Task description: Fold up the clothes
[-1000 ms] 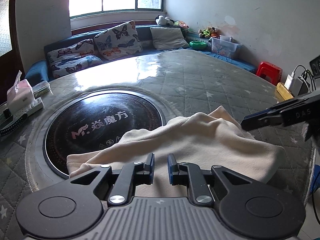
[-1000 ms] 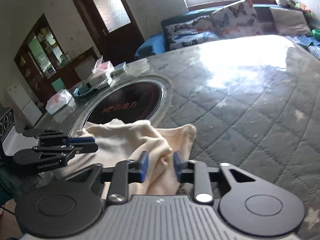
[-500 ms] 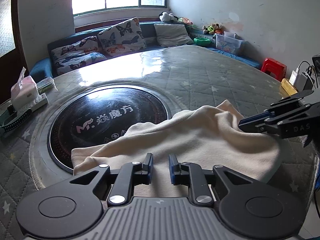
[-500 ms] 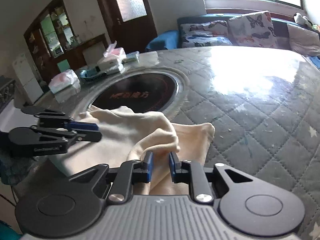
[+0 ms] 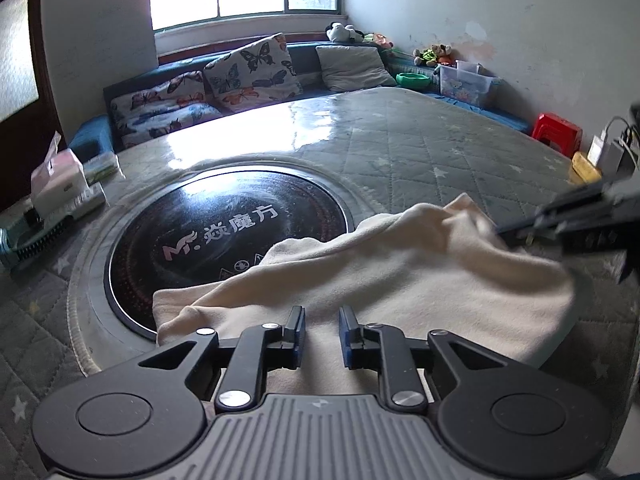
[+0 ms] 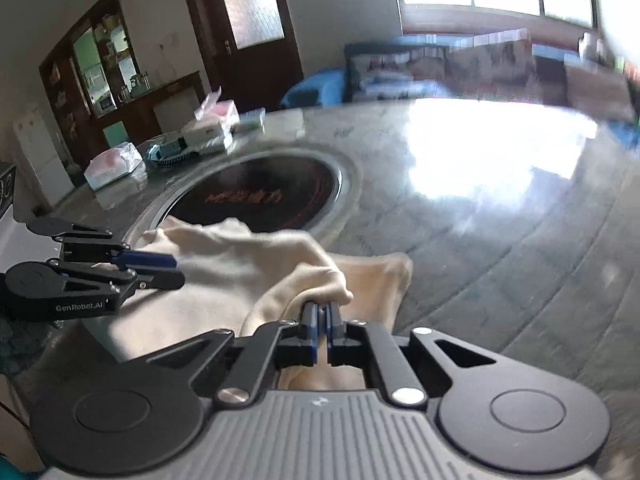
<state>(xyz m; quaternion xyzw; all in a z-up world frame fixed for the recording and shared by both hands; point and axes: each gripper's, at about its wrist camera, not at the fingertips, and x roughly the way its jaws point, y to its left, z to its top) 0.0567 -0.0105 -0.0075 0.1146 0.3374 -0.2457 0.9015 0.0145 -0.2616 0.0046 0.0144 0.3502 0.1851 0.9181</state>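
A cream garment (image 5: 400,276) lies on the quilted table near its front edge, partly over the black round cooktop (image 5: 224,240). My left gripper (image 5: 321,322) is open, its fingers just above the garment's near edge, with nothing between them. My right gripper (image 6: 320,312) is shut on a bunched fold of the cream garment (image 6: 304,276) and lifts it a little. In the left wrist view the right gripper (image 5: 520,236) reaches in from the right onto the cloth's far corner. In the right wrist view the left gripper (image 6: 160,270) hovers at the left over the cloth.
The quilted grey table cover (image 5: 440,148) stretches far back with glare. Tissue boxes and small items (image 5: 60,188) sit at the table's left edge. A sofa with butterfly cushions (image 5: 248,72) runs under the window. A red stool (image 5: 558,128) stands at right.
My right gripper has closed on a fold of the garment and pulled it up. The left gripper has stayed open over the near edge.
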